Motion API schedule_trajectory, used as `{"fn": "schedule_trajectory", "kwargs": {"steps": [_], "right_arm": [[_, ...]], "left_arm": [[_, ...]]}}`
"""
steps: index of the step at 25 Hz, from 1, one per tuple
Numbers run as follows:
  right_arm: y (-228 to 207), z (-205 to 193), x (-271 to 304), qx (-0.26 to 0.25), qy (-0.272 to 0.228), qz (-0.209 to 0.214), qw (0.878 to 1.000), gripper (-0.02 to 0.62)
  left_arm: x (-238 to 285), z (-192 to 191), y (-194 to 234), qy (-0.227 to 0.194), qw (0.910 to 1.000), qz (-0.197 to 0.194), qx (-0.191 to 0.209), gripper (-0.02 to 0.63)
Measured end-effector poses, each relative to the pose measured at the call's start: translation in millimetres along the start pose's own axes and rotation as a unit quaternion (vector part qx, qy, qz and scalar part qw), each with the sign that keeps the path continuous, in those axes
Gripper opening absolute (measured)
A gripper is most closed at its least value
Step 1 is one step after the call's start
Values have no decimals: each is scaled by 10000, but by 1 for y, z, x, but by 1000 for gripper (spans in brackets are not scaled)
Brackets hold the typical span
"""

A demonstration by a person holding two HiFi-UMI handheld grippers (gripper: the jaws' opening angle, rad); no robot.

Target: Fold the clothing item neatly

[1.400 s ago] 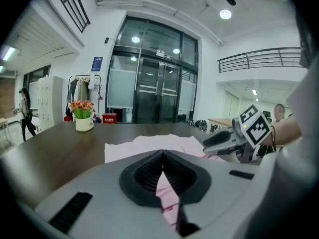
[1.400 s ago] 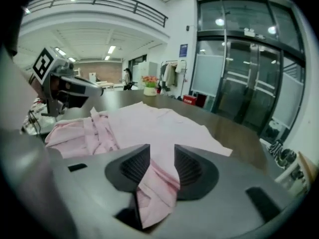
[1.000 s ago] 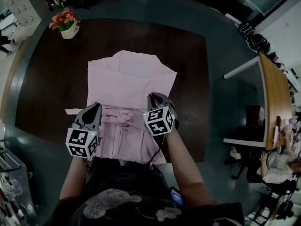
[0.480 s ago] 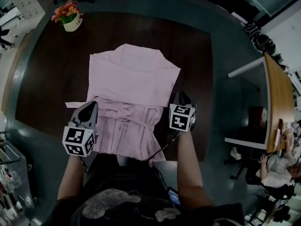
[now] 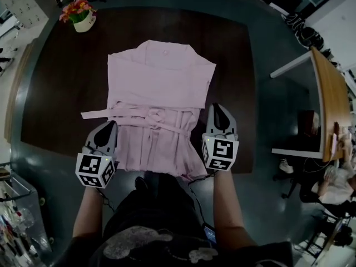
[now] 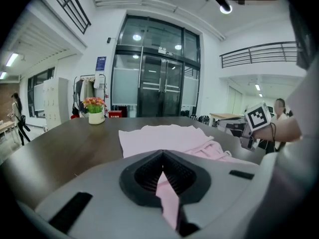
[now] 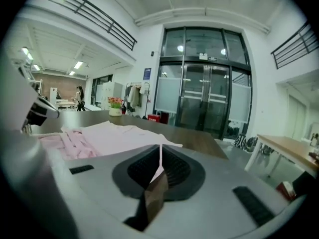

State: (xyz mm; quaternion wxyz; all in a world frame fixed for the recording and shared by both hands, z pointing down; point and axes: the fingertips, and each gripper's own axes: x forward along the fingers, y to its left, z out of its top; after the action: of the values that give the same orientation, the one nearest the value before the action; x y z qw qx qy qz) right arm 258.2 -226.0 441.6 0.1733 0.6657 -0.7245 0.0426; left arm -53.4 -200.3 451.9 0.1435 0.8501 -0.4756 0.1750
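On dark table point(image 5: 55, 93), pink garment point(image 5: 161, 88) spread, flowers point(image 5: 77, 8) in white pot point(image 5: 84, 24).

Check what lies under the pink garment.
The pink garment lies spread on the dark table, bare at its left, right and far sides. Anything else beneath the cloth is covered and cannot be seen.

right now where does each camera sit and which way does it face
Head view: on the person's head, looking down at the garment on the table; both forearms, left gripper and right gripper show.
Left gripper view: on the left gripper, looking along its jaws, shut on the garment, toward glass doors; right gripper at right.
Right gripper view: on the right gripper, facing likewise; its jaws have just been closing on the garment's edge; left gripper at left.
Shared: both gripper views show the garment and flower pot.
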Motion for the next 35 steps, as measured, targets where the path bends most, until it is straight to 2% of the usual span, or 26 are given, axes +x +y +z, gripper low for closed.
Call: {"fn": "schedule_trajectory", "kwargs": {"steps": [4,9,15,19,22,24,26,28,30,32,35], "right_arm": [[26,4,-60,113,-698,-199,9973,5],[48,-22,-161,424,-980,-1073,9885,6],[59,-91,-235,364,-452,-1545,9863,6],[59,-174,-260,595,173,-1809,9816,6],[67,-248,-252,791,639,-1669,9807,9],[71,-294,-241,800,850,-1492,9819,61],[72,-332,-221,701,969,-1223,9853,105],[76,-365,-197,652,1005,-856,9891,166],[80,-398,-174,624,1070,-511,9910,216],[79,-430,-153,562,1230,-274,9904,253],[75,-456,-122,449,1314,-37,9903,258]], "left_arm": [[-30,-17,-7,-149,9991,-355,191,11],[-101,-64,-15,-219,9970,-684,302,11],[-166,-138,3,-195,9939,-872,653,11],[-176,-194,22,-63,9922,-1106,571,12],[-164,-237,41,67,9921,-1048,683,12],[-147,-270,50,218,9915,-1105,655,24],[-118,-306,56,435,9895,-1246,582,166],[-89,-343,62,633,9879,-1293,581,251],[-65,-374,65,739,9865,-1317,629,306],[-44,-400,62,747,9850,-1399,682,317],[-13,-425,54,655,9814,-1471,1043,316]]}}
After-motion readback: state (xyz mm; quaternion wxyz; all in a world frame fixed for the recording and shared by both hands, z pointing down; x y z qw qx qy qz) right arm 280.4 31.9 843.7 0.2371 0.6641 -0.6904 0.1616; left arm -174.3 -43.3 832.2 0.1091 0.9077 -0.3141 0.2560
